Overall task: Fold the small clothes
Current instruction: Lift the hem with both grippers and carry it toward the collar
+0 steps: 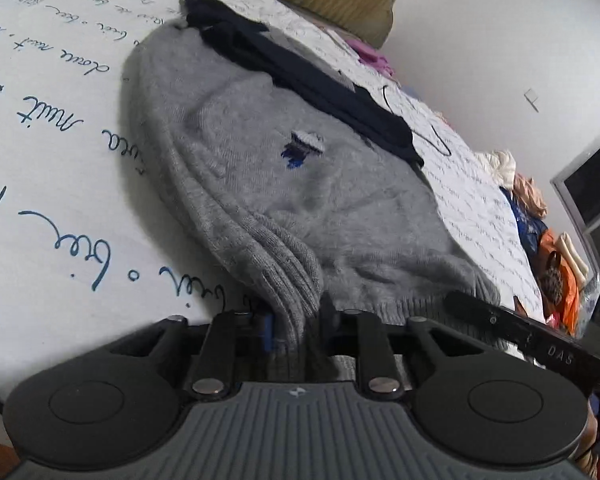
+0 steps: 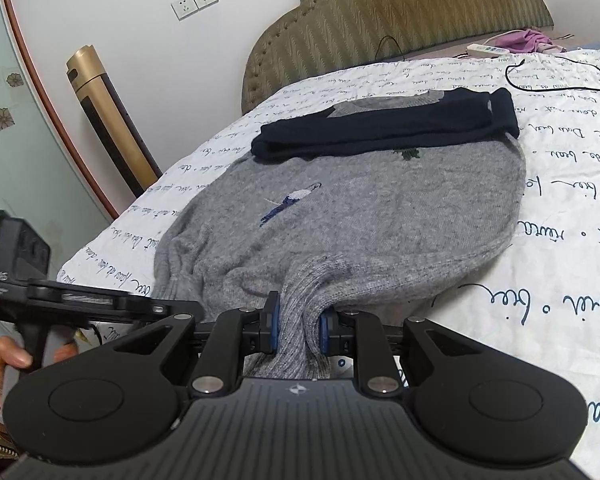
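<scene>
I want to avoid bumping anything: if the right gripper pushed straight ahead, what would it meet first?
Likely the grey sweater it already pinches; the right gripper would plough into its body, with the folded navy garment farther along.

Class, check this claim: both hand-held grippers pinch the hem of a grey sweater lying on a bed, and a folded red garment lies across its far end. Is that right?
One error: the folded garment is dark navy, not red, as the right wrist view shows. The rest stands.
</scene>
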Motion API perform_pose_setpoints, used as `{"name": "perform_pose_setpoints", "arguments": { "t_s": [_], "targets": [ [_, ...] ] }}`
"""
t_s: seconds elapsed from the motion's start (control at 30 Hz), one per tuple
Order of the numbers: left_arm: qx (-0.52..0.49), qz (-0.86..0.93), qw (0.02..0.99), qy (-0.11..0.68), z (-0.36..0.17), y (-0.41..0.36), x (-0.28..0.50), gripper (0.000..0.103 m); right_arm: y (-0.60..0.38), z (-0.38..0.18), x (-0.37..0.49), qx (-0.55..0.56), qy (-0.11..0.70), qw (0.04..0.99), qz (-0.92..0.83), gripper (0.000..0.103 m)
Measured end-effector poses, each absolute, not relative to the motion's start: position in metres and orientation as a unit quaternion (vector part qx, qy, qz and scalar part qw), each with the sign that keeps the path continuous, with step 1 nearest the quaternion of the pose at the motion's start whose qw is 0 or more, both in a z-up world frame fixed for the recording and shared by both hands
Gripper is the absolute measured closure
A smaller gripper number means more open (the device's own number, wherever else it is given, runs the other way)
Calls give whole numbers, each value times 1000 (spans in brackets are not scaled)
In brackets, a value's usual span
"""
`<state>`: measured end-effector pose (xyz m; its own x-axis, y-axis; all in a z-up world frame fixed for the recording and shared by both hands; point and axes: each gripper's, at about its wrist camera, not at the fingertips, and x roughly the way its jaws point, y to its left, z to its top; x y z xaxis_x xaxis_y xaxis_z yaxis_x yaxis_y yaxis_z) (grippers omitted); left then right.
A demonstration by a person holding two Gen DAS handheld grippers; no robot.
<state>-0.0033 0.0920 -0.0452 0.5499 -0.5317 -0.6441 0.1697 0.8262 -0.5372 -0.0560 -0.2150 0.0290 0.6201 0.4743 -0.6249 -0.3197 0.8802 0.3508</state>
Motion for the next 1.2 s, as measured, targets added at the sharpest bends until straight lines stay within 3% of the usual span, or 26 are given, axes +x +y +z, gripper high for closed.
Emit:
{"name": "perform_pose_setpoints", "arguments": {
  "t_s": [0.3, 1.2],
  "targets": [
    [-100, -179, 919, 337, 7, 82, -23, 88, -223, 47, -61, 107, 344, 907, 217, 81],
    [21, -127, 954, 270, 43, 53, 11, 89, -223, 87, -34, 40, 262, 948, 173, 84]
  ]
}}
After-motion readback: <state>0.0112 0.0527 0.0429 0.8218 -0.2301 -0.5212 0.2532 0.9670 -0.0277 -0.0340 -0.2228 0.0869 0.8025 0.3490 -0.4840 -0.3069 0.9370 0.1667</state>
